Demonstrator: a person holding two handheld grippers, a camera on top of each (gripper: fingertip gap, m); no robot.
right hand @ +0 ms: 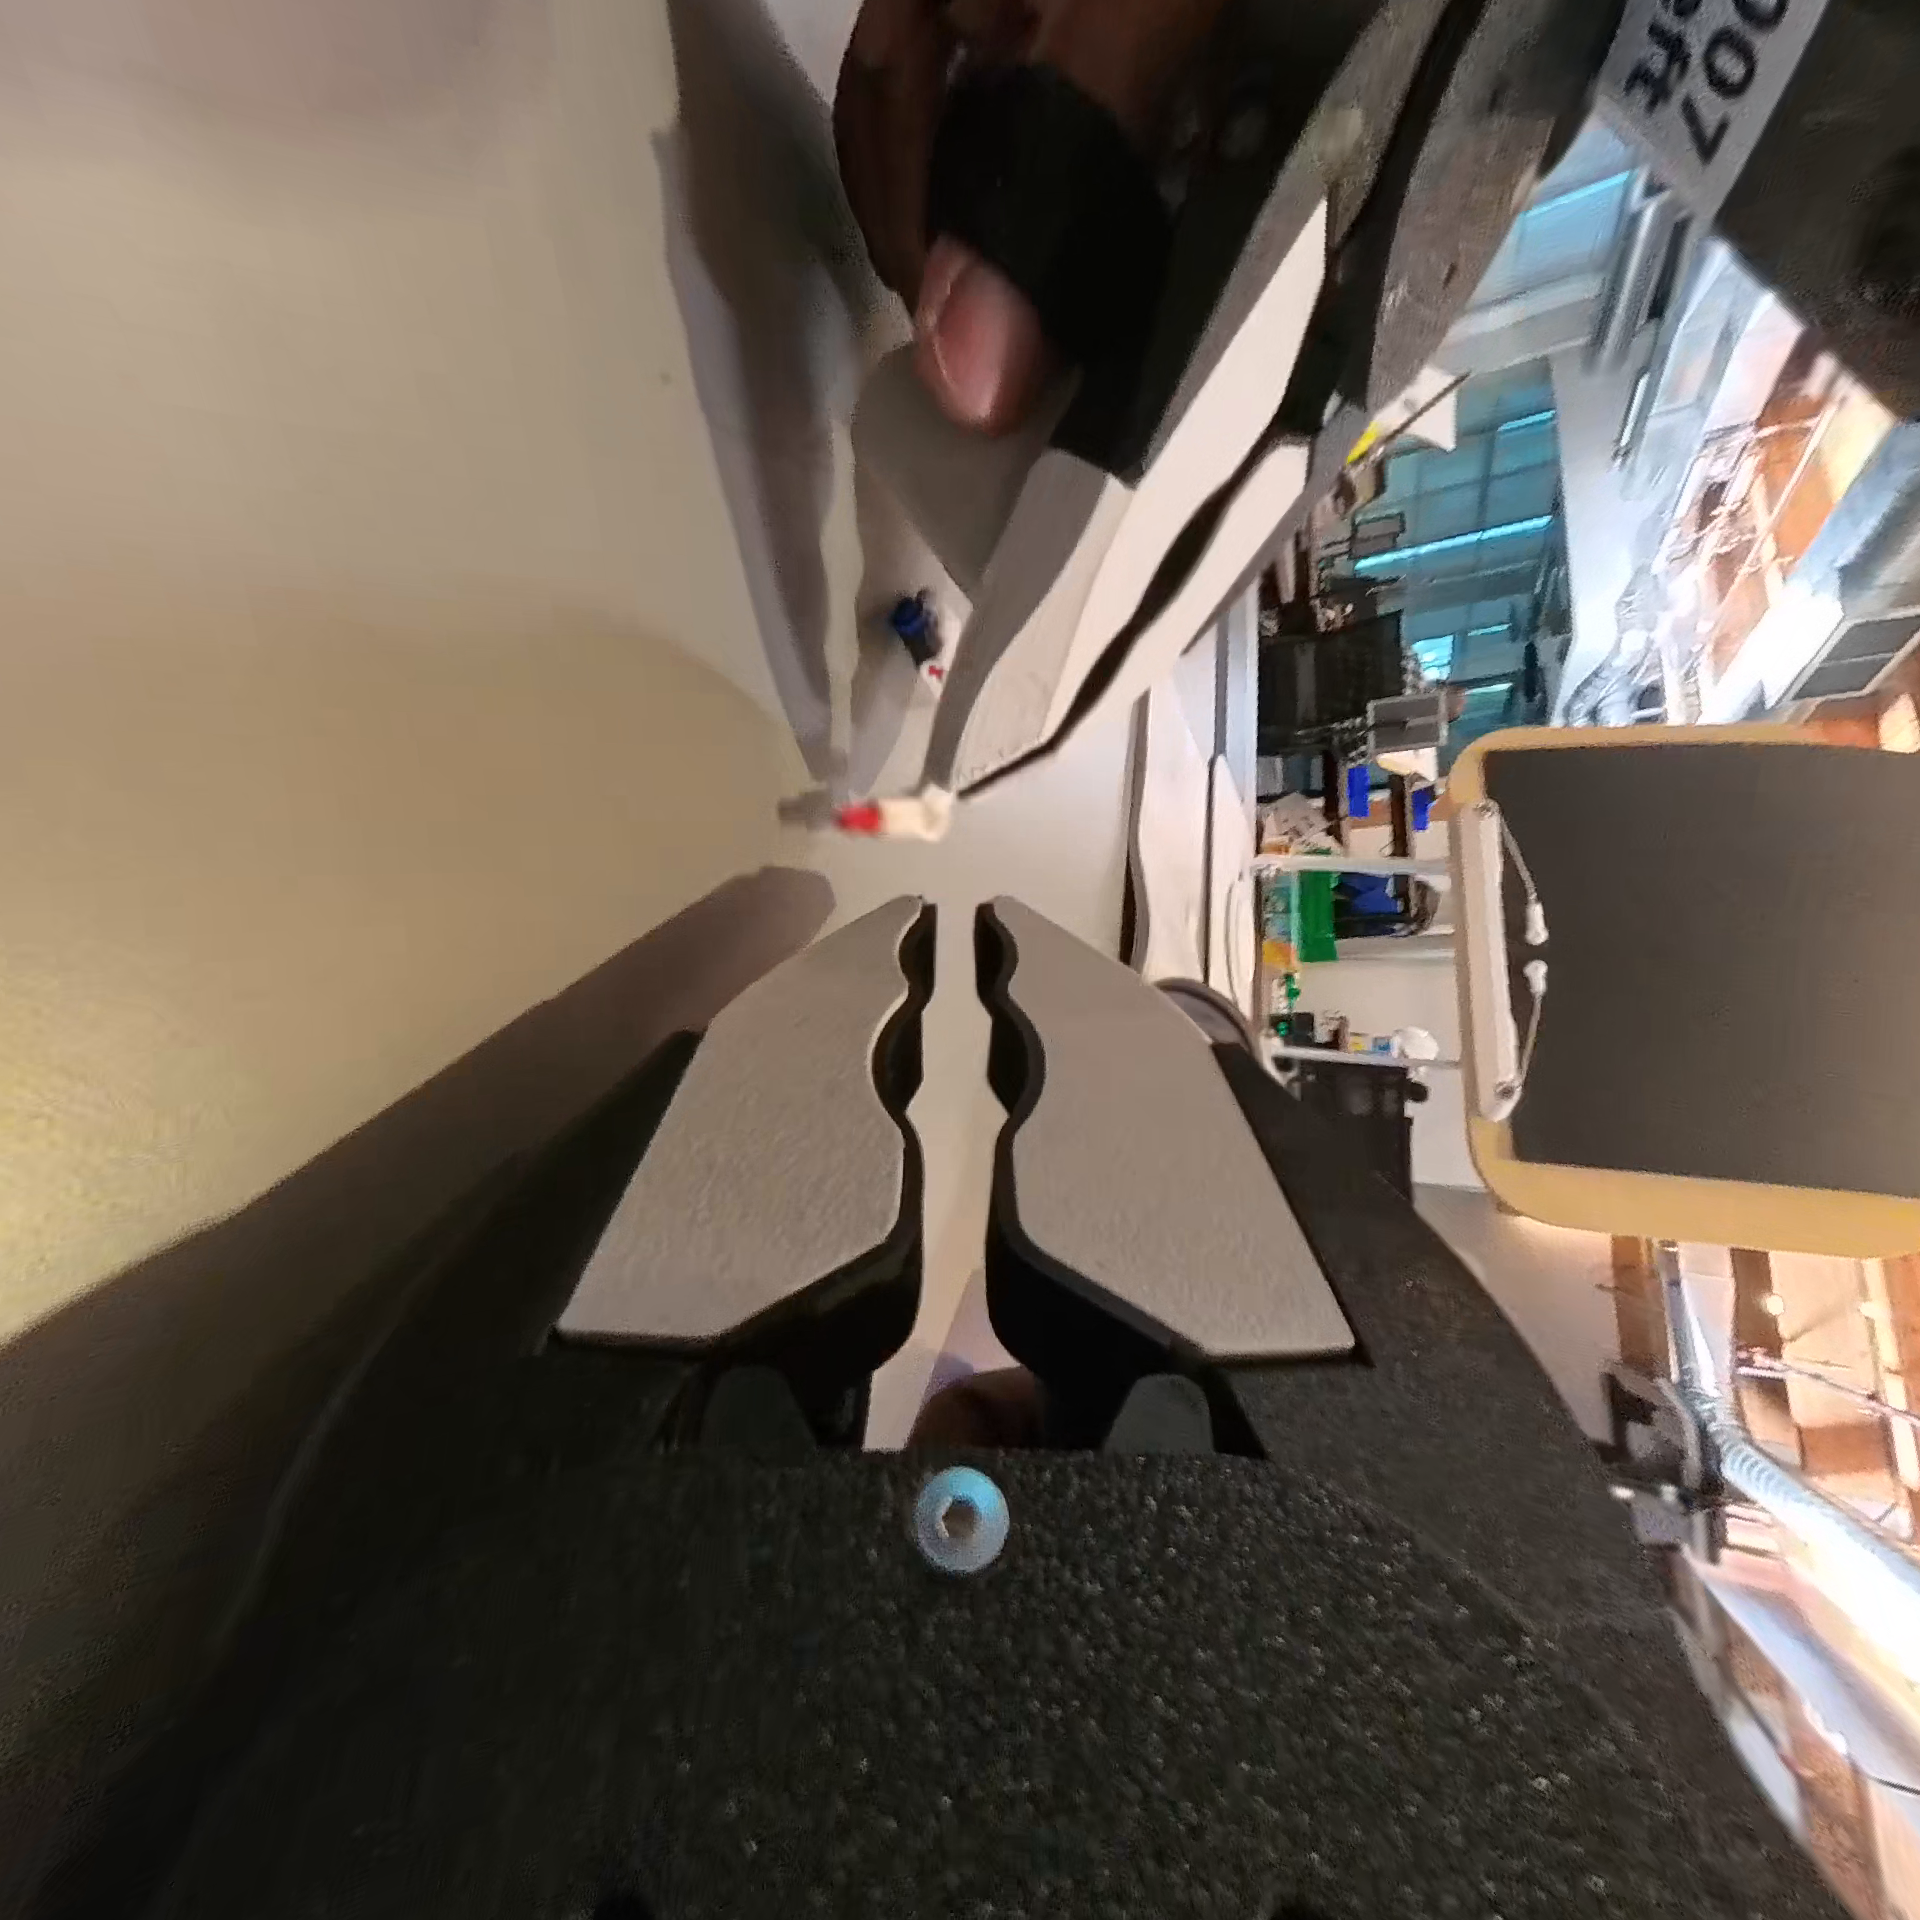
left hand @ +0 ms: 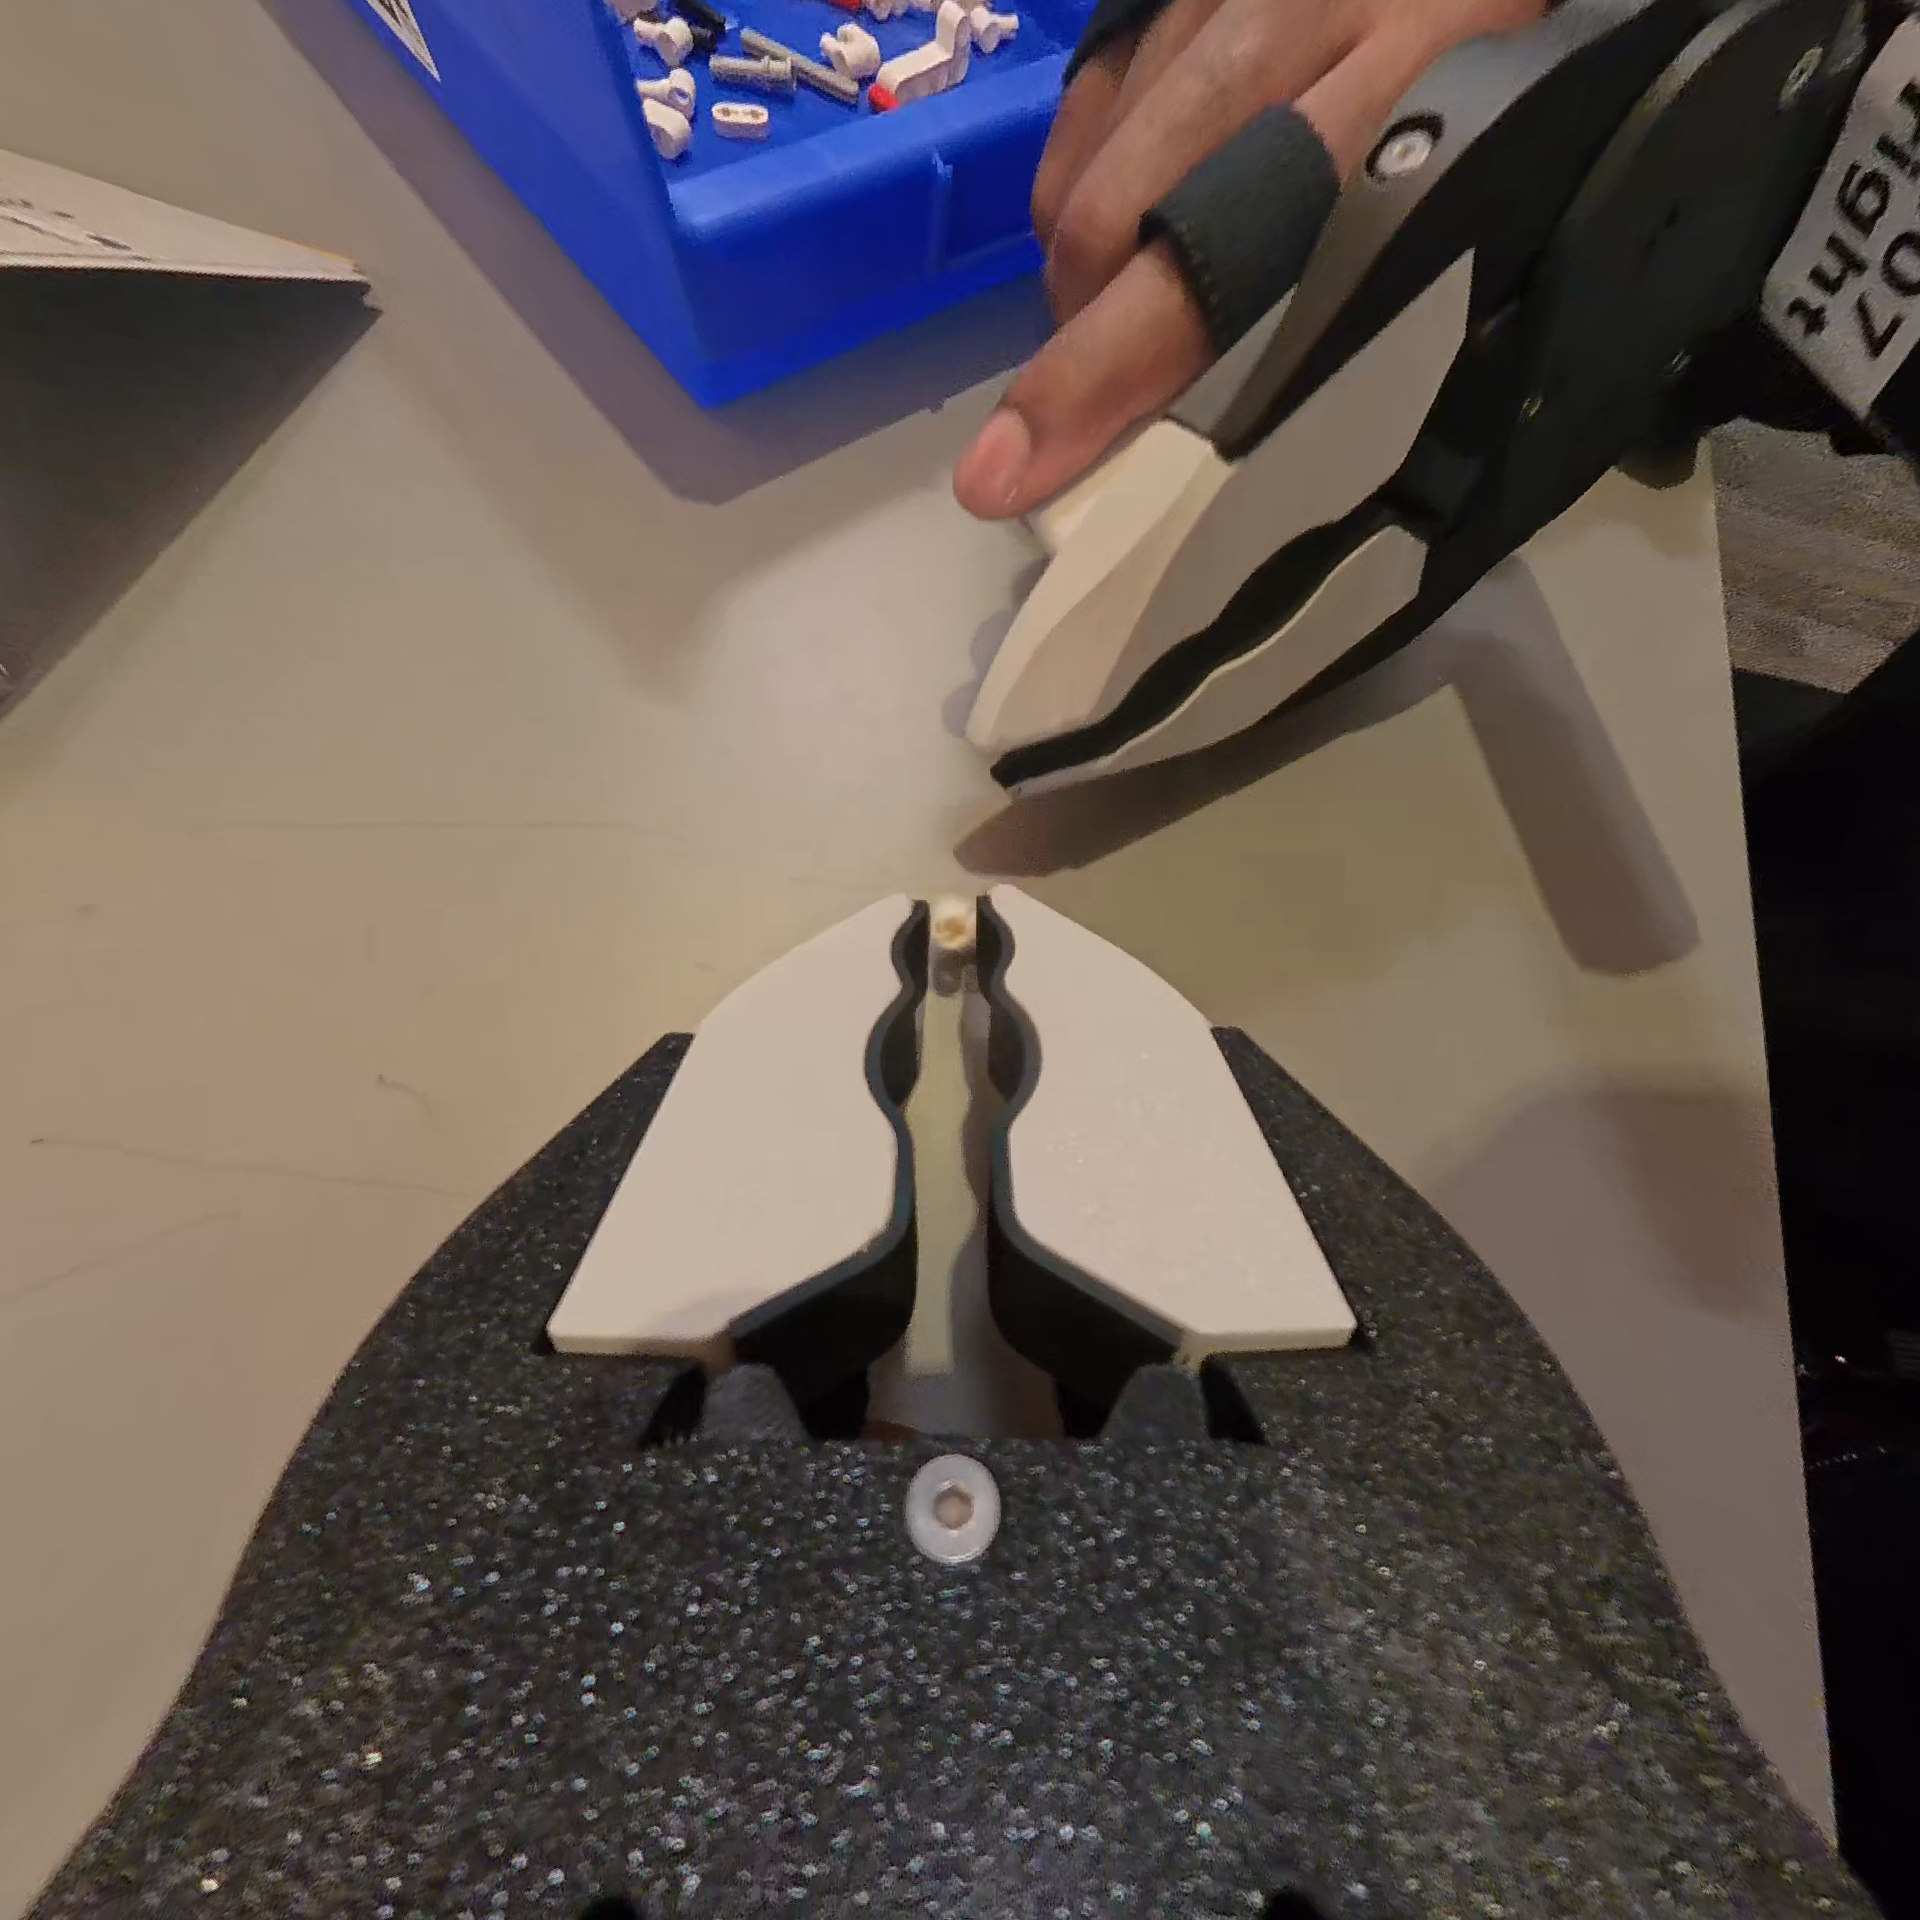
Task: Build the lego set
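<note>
left gripper (left hand: 951, 914): clamped on white peg (left hand: 951, 923), frame centre | right gripper (right hand: 954, 914): slightly apart, bare | blue bin (left hand: 831, 208) upper centre

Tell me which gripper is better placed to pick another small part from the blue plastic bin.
Probably the right gripper: its jaws stand apart on nothing, and it is nearer the bin. The left gripper pinches a small white plastic piece.

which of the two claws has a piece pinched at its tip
The left claw: a small white piece sits pinched at its tip. The right claw is bare.
</note>
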